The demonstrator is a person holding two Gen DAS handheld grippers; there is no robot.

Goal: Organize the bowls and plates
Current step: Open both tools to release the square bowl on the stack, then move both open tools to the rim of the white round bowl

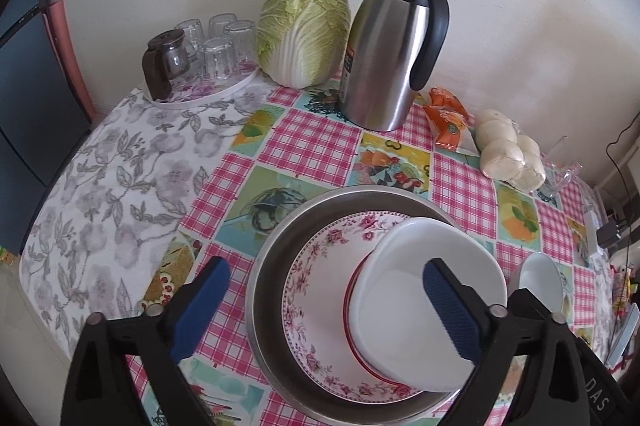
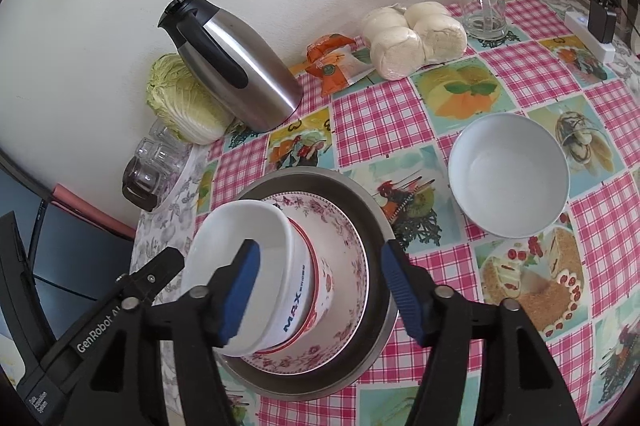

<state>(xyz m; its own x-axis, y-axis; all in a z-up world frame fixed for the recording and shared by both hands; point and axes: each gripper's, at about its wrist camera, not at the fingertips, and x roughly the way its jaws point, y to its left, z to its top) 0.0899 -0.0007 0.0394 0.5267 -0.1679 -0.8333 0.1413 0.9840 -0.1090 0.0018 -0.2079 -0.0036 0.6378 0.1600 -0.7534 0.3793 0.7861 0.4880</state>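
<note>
Right wrist view: the loose bowl (image 2: pixel 508 175) stands alone on the tablecloth (image 2: pixel 372 118), upright and empty, ahead and to the right of the right gripper (image 2: pixel 320 290).
Stack: a steel basin (image 2: pixel 376 222) holds a floral plate (image 2: pixel 352 266), and on that sit nested white bowls (image 2: pixel 248 266) with red rims and blue lettering on the side.
Deciding relation: the loose bowl lies well apart from the stack, on its right, so it must come leftward and down into the top bowl's mouth.
Long axis: none to speak of (the bowl is round, so any grip across the rim would serve).
Nearer hand: the right, by my reading; in the left wrist view the loose bowl (image 1: pixel 540 280) only peeps past the right-hand finger at the edge.
Right jaws: wide apart, holding nothing; the left finger (image 2: pixel 240 290) hangs over the top bowl's mouth, the other over the basin's rim, and I cannot tell whether either touches.
Left gripper (image 1: pixel 324 310): also spread wide and empty, hovering over the stack (image 1: pixel 424 290), one finger (image 1: pixel 452 310) above the top bowl, the other out over the cloth beside the basin (image 1: pixel 272 254).
Clutter: the jug (image 2: pixel 236 62), cabbage (image 2: pixel 180 102), buns (image 2: pixel 412 34) and mug (image 2: pixel 480 2) stand far back by the wall, clear of the path.
Next step, as I judge it: swing the right gripper across to the loose bowl's rim.
</note>
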